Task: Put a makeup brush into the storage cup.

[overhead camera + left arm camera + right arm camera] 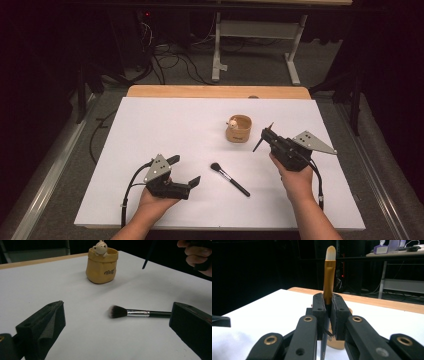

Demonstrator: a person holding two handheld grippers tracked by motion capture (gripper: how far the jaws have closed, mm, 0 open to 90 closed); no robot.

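A black makeup brush (230,179) with a silver collar lies flat mid-table, its bristles toward the left; in the left gripper view the brush (136,313) lies between and just beyond the jaws. My left gripper (184,170) rests low on the mat at the near left, open with nothing in it (117,327). My right gripper (267,134) is shut on a slim gold-handled brush (329,277) that stands up between the pads with its pale tip on top. That hand hovers just right of a tan cup (238,129) with a small bear figure on its rim (101,266).
A white mat (165,125) covers most of the wooden table (215,91). Beyond the far edge are floor cables (170,62) and a white table frame (255,30). Dark drops flank both sides of the table.
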